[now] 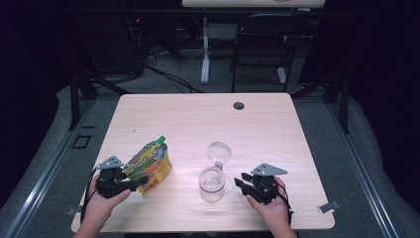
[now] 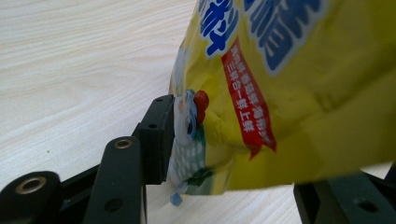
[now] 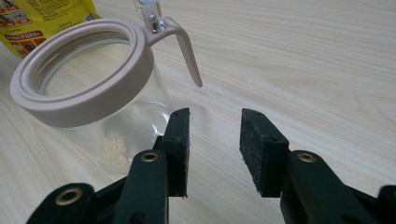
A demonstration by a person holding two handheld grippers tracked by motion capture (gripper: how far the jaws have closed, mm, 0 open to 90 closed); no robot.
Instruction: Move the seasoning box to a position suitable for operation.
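Left gripper view: pouch (image 2: 289,93) between left gripper (image 2: 261,186) jaws.

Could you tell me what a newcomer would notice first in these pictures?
Probably the bright yellow pouch with a green cap, at the table's front left between the left gripper's jaws. Right of it stands a clear jar with its lid flipped open, and the right gripper beside it.

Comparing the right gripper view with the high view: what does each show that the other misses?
Right gripper view alone: pale powder at the bottom of the glass jar, and its beige rim with lever.

High view alone: the pouch's green cap, the jar's lid swung open, both hands, and the left hand-held gripper at the yellow pouch.

Both: jar, pouch, wooden table, and the right hand-held gripper open beside the jar.
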